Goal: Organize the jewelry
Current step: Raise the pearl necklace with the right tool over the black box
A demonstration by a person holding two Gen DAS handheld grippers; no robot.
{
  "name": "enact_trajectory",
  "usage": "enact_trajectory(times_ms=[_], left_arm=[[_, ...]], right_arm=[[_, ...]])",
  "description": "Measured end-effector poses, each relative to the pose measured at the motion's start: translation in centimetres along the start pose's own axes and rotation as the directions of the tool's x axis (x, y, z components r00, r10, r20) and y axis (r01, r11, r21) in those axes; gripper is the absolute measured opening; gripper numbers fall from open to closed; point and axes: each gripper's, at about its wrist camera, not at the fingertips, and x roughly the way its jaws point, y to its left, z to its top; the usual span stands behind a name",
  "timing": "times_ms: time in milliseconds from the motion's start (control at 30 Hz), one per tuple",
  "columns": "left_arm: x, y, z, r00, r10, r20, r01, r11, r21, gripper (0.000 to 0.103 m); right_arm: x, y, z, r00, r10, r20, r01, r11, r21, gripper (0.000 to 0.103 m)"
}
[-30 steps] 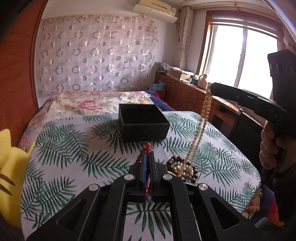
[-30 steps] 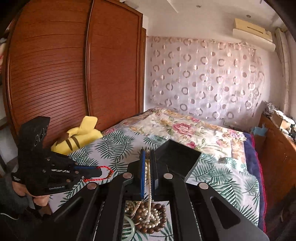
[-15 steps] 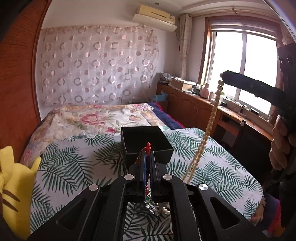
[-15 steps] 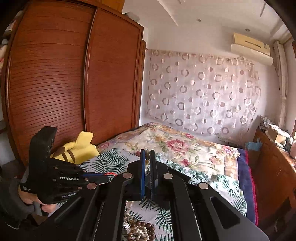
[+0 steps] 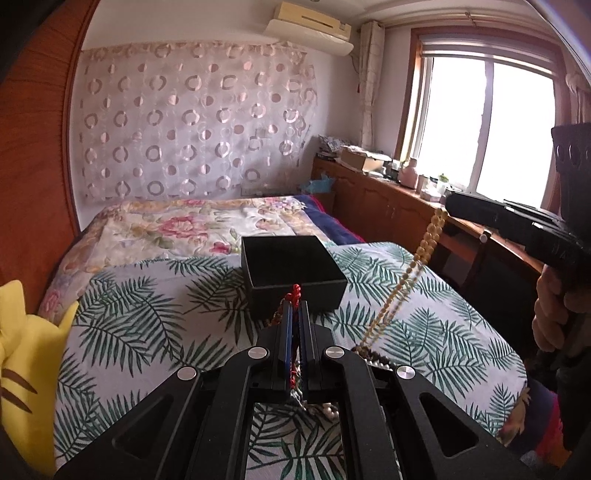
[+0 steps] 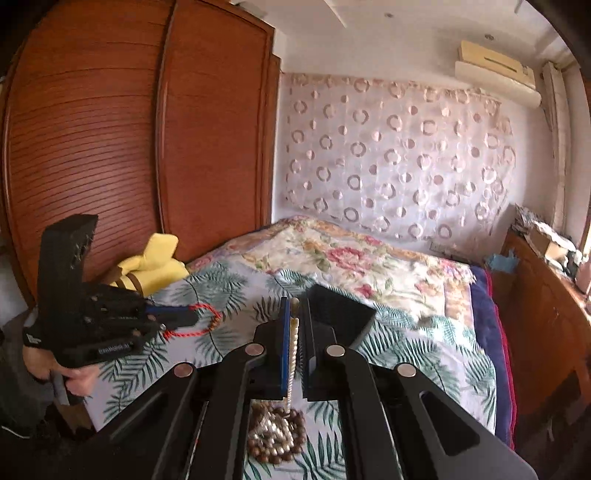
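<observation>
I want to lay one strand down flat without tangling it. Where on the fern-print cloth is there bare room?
Bare fern-print cloth lies between the black box and the yellow plush, and to the right of the hanging yellow bead strand. It is crowded at the bead pile below both tools.

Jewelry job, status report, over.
Left gripper shut on red cord bracelet. Right gripper shut on yellow bead necklace. Black box open, unobstructed.

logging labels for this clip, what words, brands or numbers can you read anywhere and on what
White lettering on the side of the left claw body, seen from the right wrist view: too blurred to read.
Air conditioner: no readable brand.
Black box: no print visible.
No other text.
</observation>
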Motion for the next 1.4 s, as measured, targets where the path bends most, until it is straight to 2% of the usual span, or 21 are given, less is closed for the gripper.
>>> enact_trajectory(times_ms=[100,200,533,867,1200,1400], left_arm=[[0.4,-0.1,-0.4,1.0,-0.004,-0.014,0.004,1.0,0.002,0.002],[0.8,-0.3,-0.7,1.0,-0.012,-0.025,0.012,1.0,0.004,0.002],[1.0,-1.0,-1.5,0.999,-0.026,-0.037,0.026,1.0,0.013,0.002],[0.8,-0.9,-1.7,0.999,-0.027,-0.035,0.027,1.0,0.007,0.002],[0.6,-0.7,-2.0,0.998,-0.026,-0.049,0.026,1.0,0.003,0.002],[0.9,-0.6,-2.3,0.998,-0.026,-0.059,0.026,1.0,0.001,0.002]], right_arm=[[-0.2,-0.5,-1.0,1.0,-0.016,-0.023,0.016,1.0,0.018,0.005],[-1.0,-0.5,-1.0,1.0,-0.025,-0.011,0.026,0.999,0.021,0.005],[-2.4,-0.1,1.9,0.997,-0.051,0.057,0.053,0.998,-0.031,0.005],[-4.1,1.1,4.9,0.989,-0.042,0.139,0.057,0.993,-0.1,0.005],[-0.5,1.7,3.2,0.998,-0.009,0.059,0.015,0.995,-0.096,0.005],[0.4,2.0,1.5,1.0,-0.017,0.017,0.019,0.996,-0.087,0.005]])
